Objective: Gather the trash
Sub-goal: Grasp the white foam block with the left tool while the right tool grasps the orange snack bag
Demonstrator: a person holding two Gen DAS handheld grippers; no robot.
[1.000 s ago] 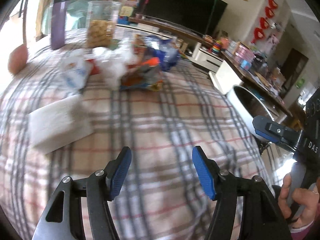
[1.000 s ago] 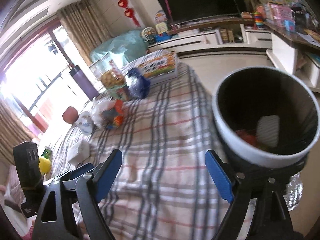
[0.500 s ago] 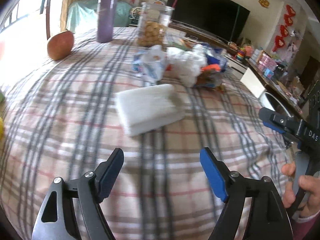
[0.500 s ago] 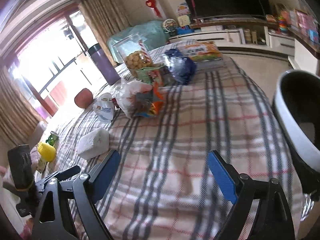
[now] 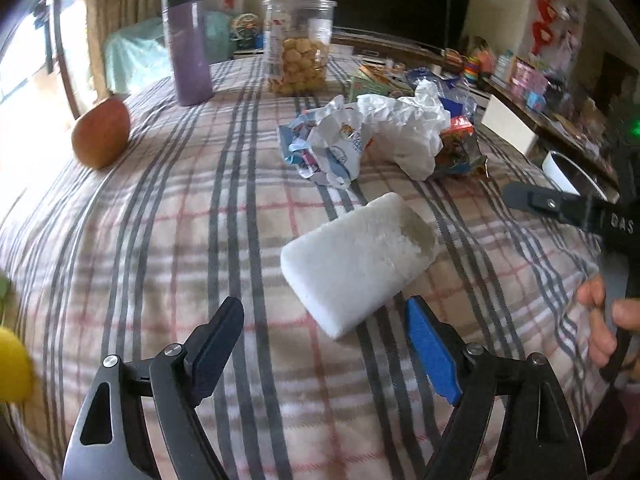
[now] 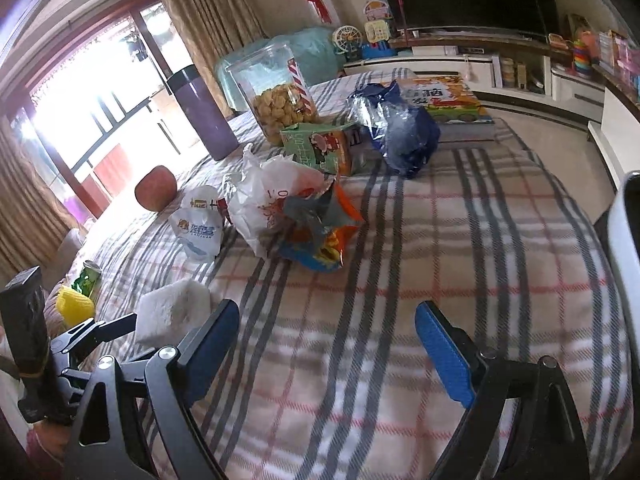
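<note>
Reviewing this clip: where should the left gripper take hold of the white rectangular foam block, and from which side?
Across the short width of the white rectangular foam block, at its near corner end, coming from above and in front. It lies flat and slanted on the plaid cloth, and the left gripper, jaws opening and empty, is nearly lined up.

Purple flask, biscuit jar — apple, plaid cloth

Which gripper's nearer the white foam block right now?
Left. The left gripper, jaws opening and empty, is just short of the white foam block. The right gripper is off to the block's side, farther away, open and empty.
</note>
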